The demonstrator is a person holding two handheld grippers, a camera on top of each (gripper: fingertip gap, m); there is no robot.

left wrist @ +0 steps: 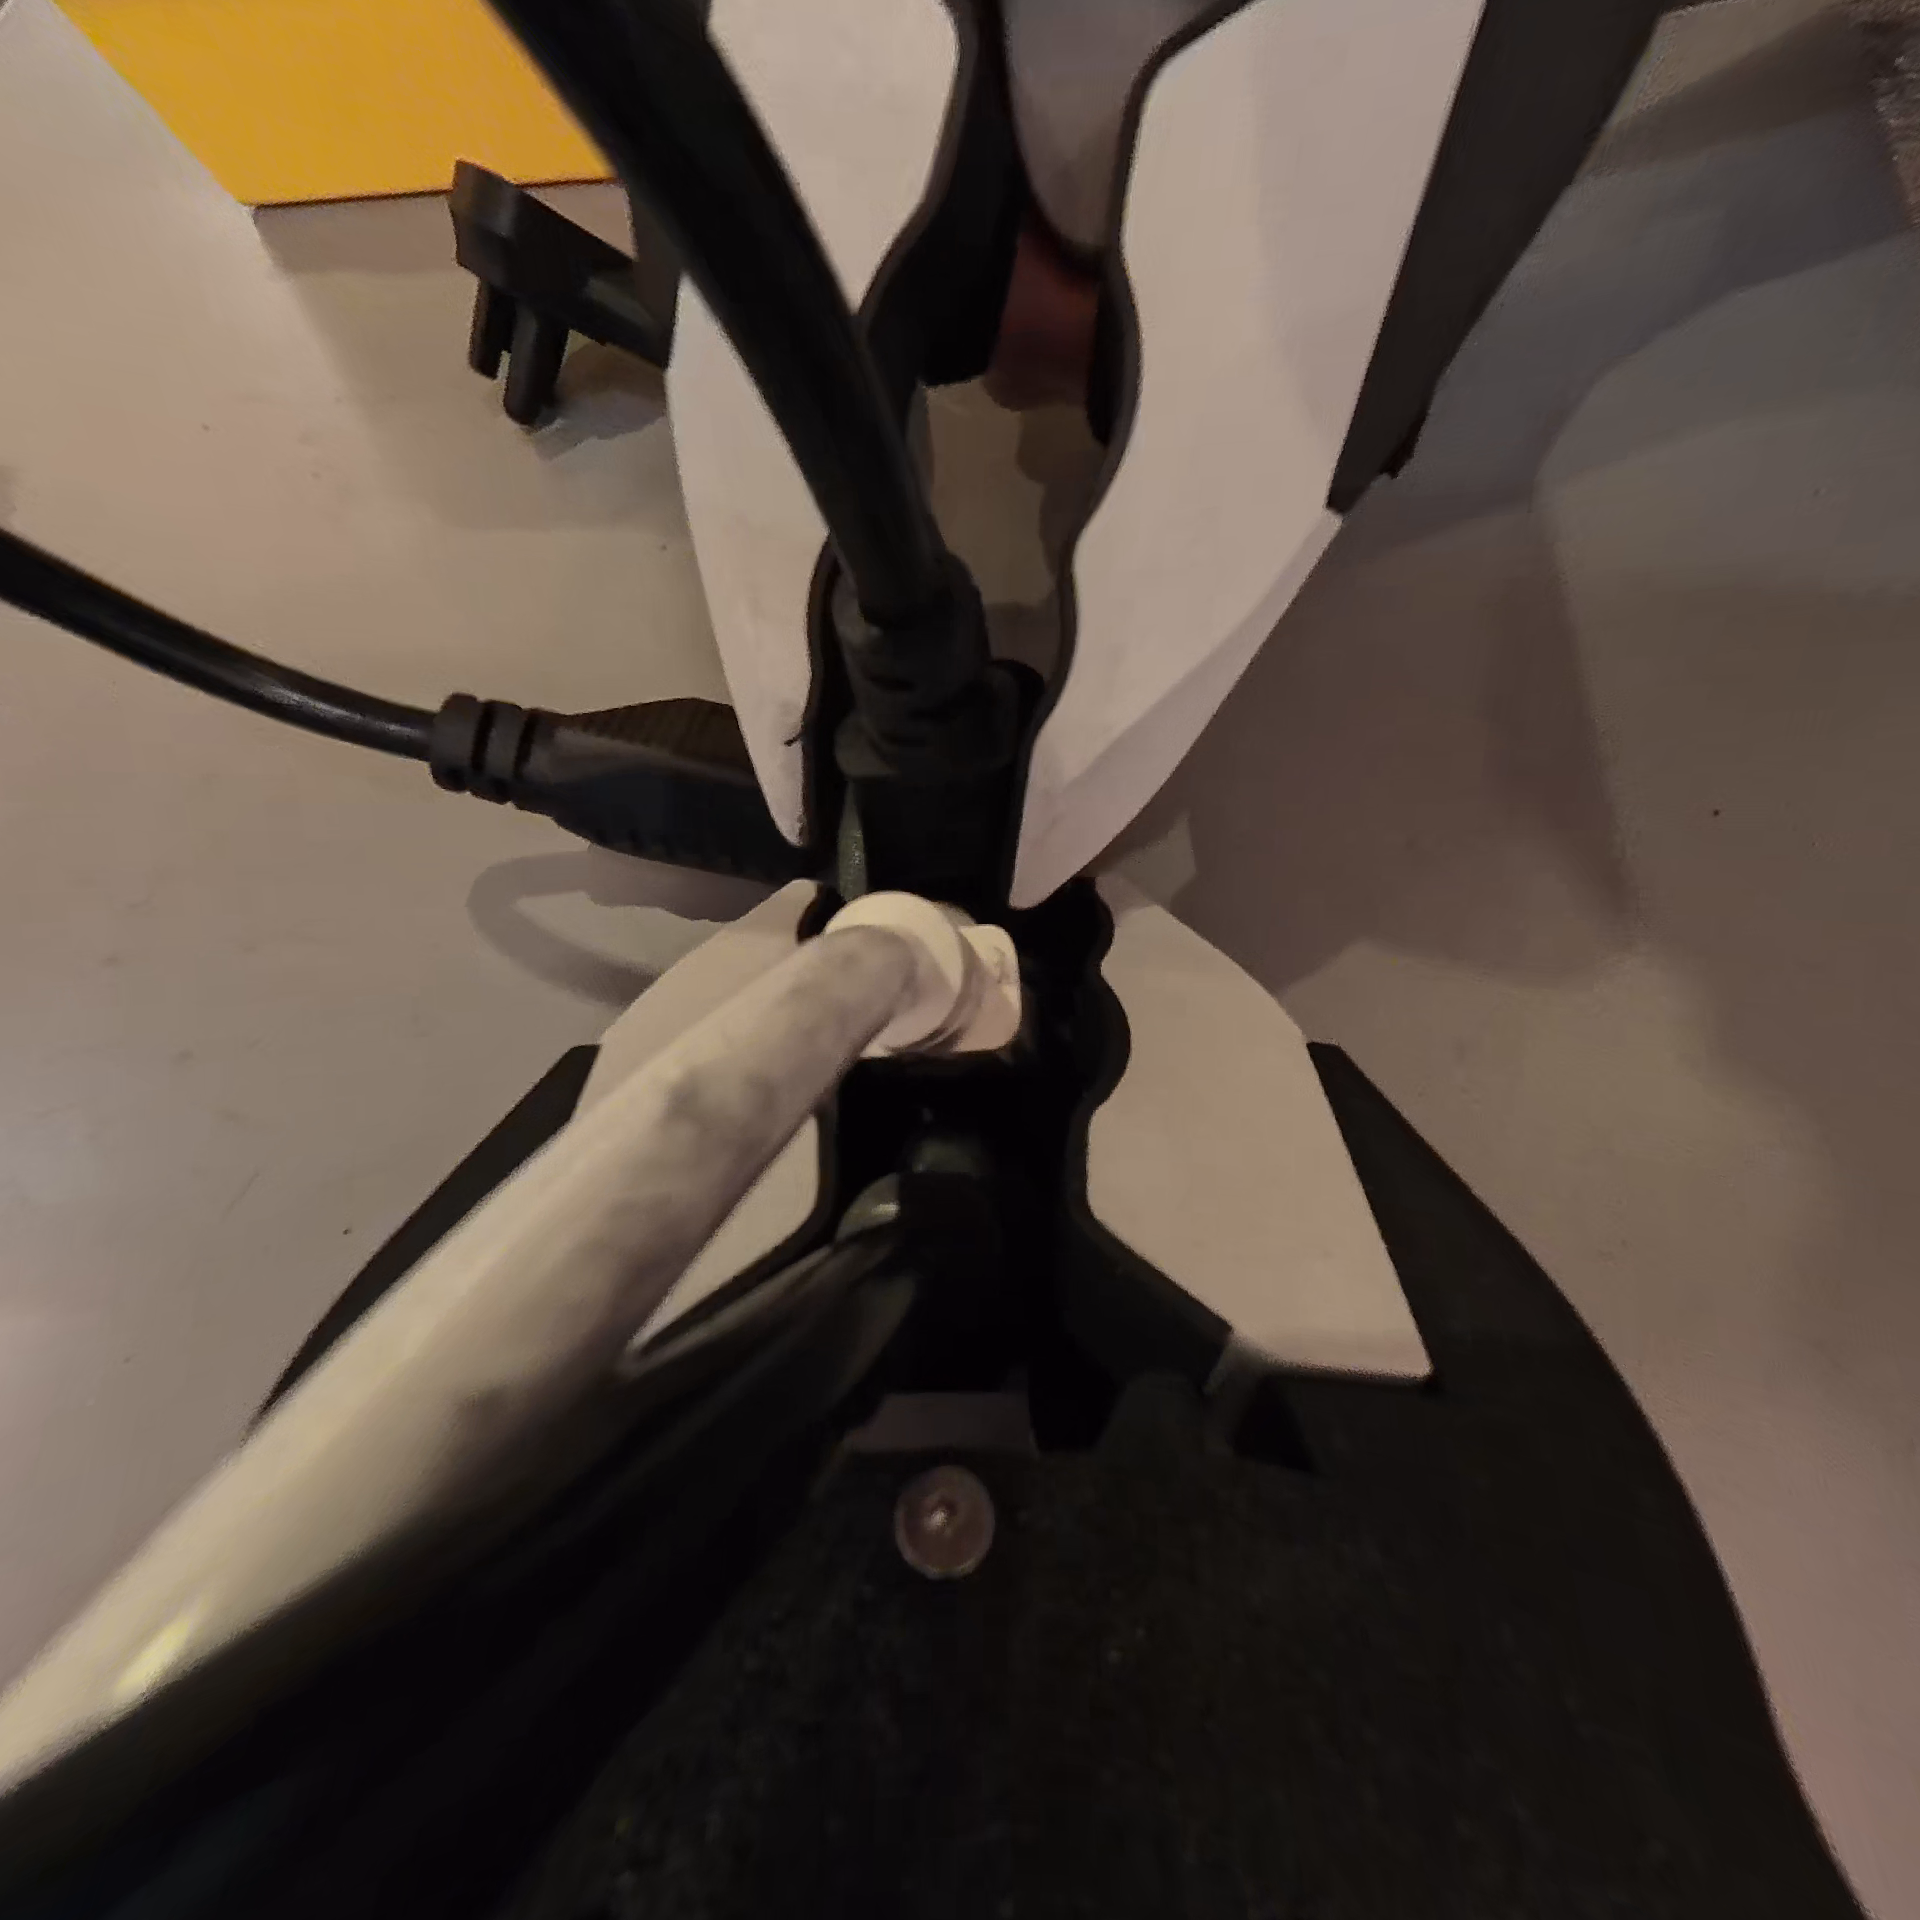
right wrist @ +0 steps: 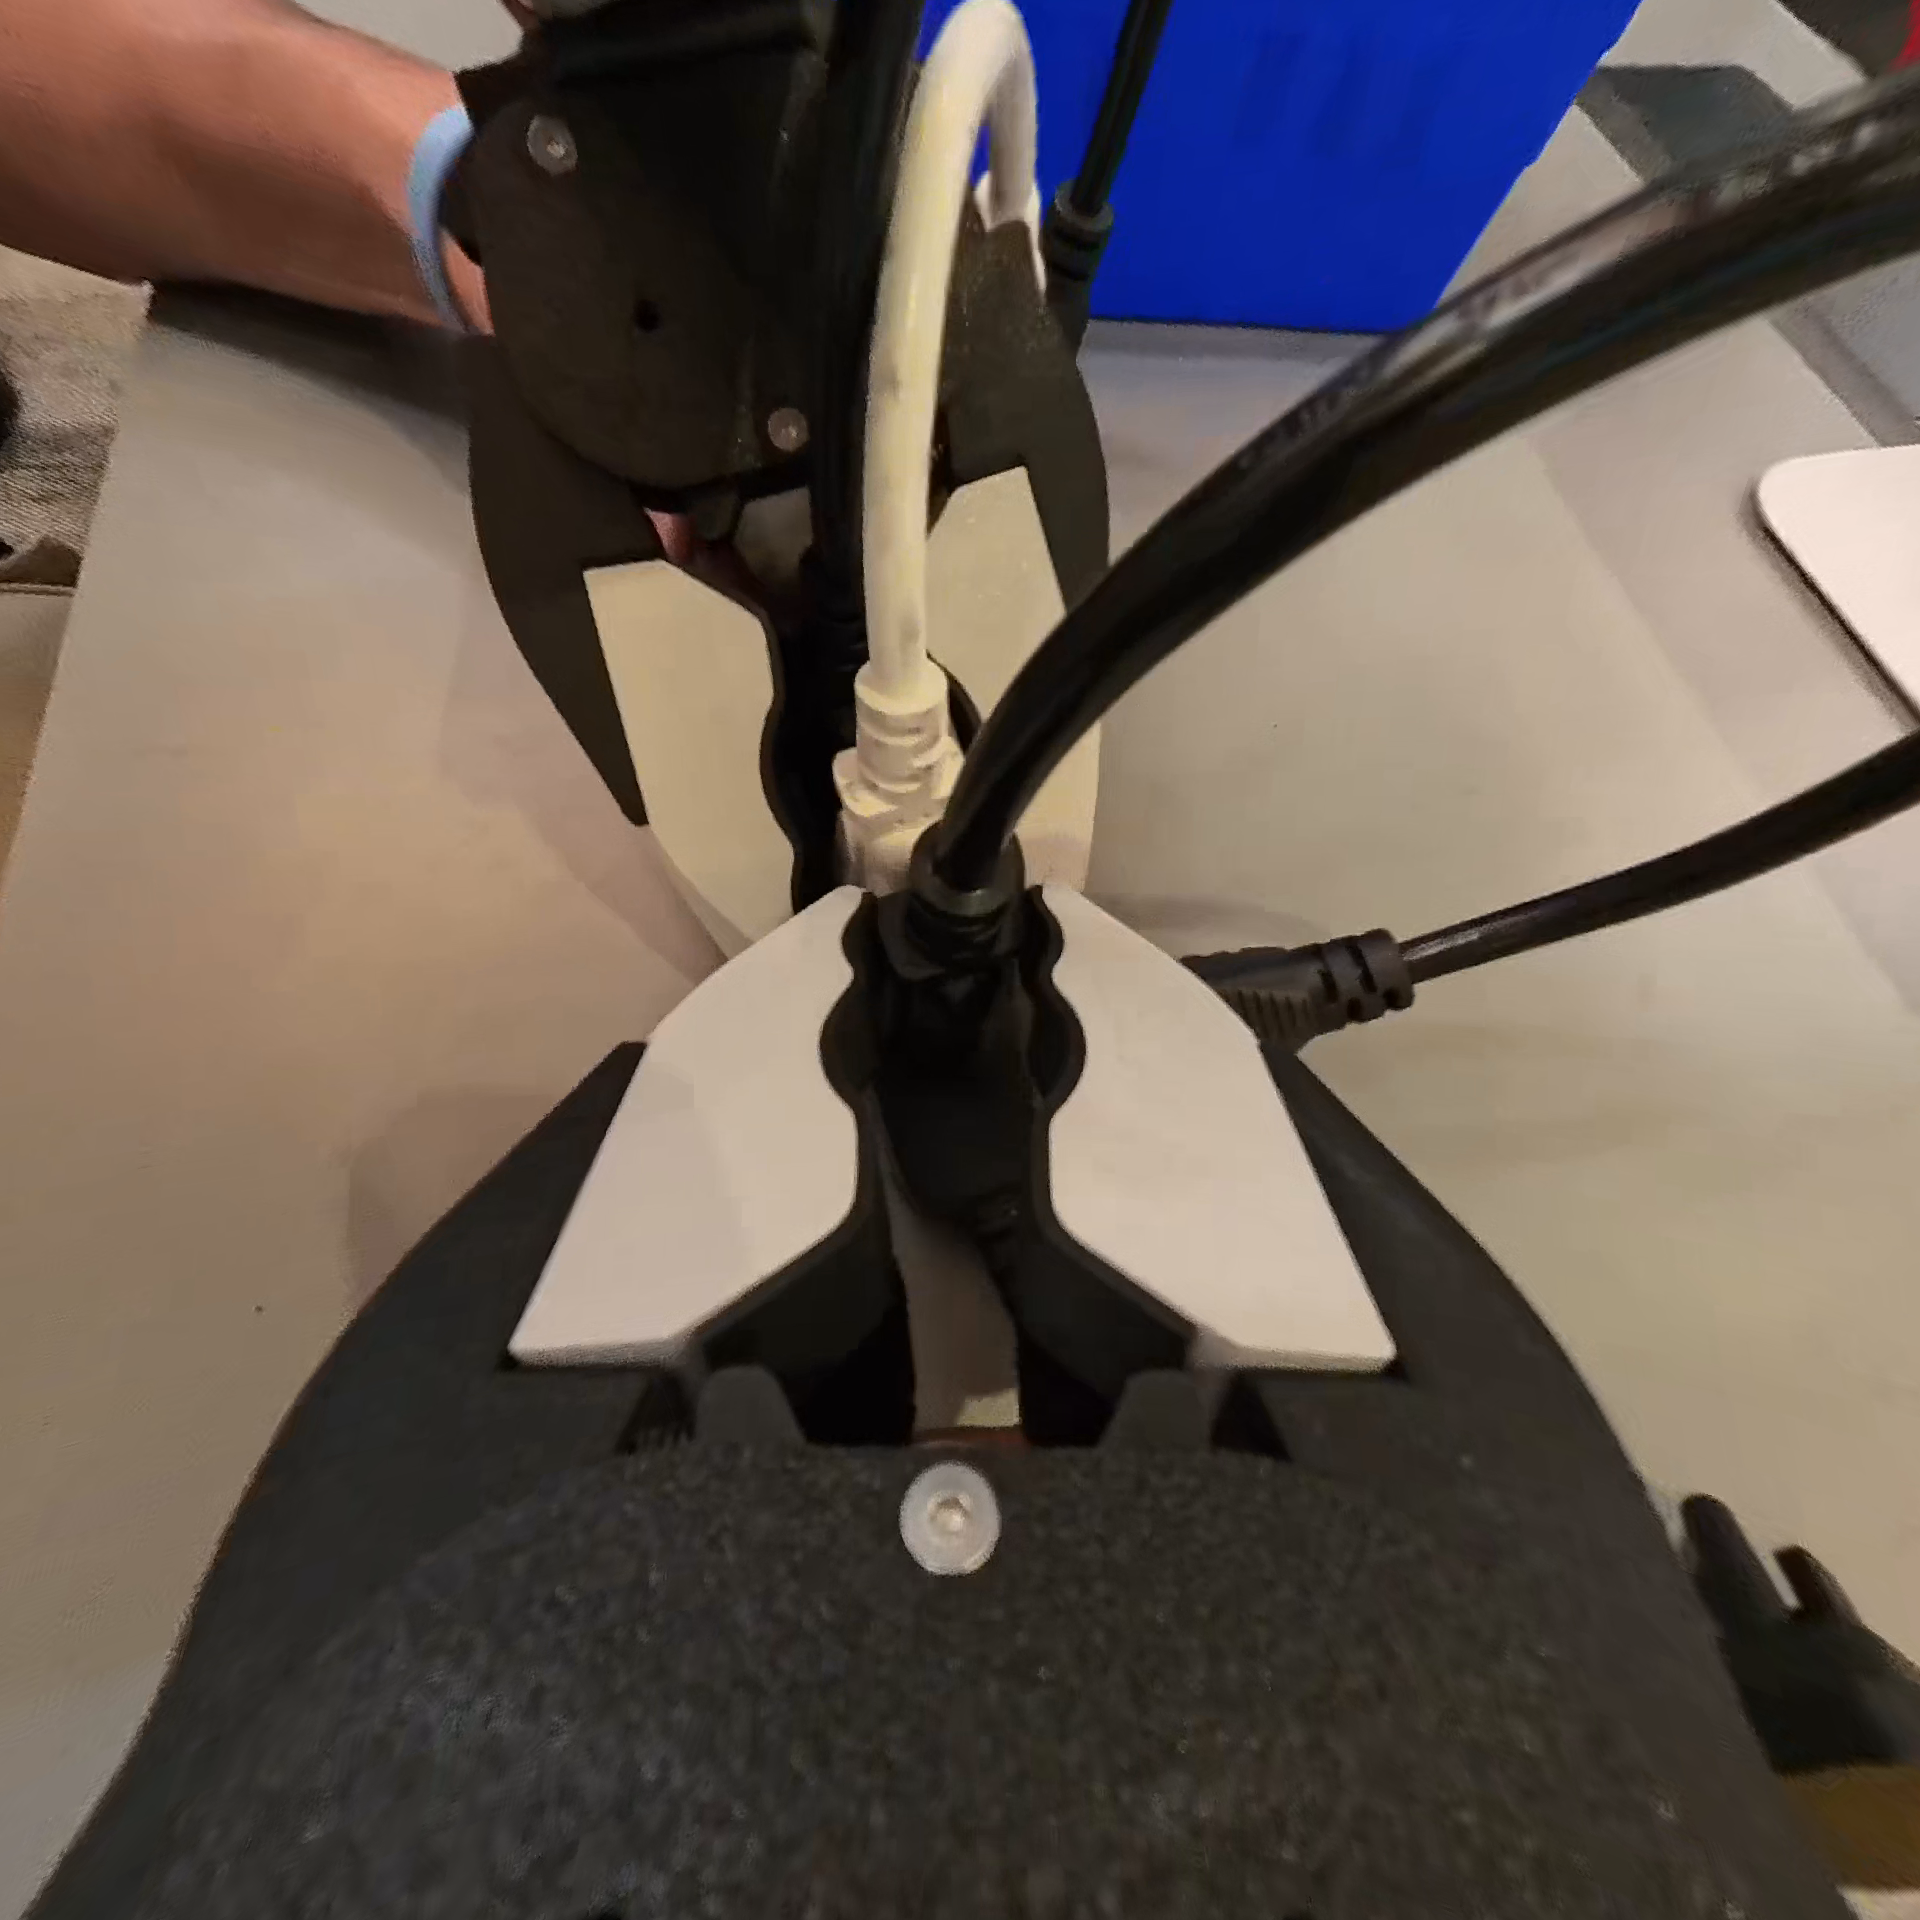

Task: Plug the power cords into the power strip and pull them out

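Observation:
My right gripper (right wrist: 945,914) is shut on a black plug (right wrist: 956,1049) that stands upright, its thick black cord (right wrist: 1351,436) arching up to the right. My left gripper (left wrist: 956,935) faces it tip to tip, shut on the white cord's moulded end (left wrist: 935,982); the white cord (left wrist: 520,1247) runs back past the camera. The white power strip (right wrist: 961,1340) shows only as a strip between the fingers, under both grippers. The right gripper (left wrist: 914,852) and its black plug (left wrist: 914,717) also show in the left wrist view. A second black plug (right wrist: 1309,997) lies beside the strip.
A loose black plug (left wrist: 520,301) lies on the pale table (left wrist: 260,1039) and also shows in the right wrist view (right wrist: 1787,1662). A yellow block (left wrist: 343,94) and a blue box (right wrist: 1299,156) stand at the edges. A silver slab (right wrist: 1849,561) lies at the right. A person's arm (right wrist: 208,145) holds the left gripper. The tips of both grippers are at nearly the same place.

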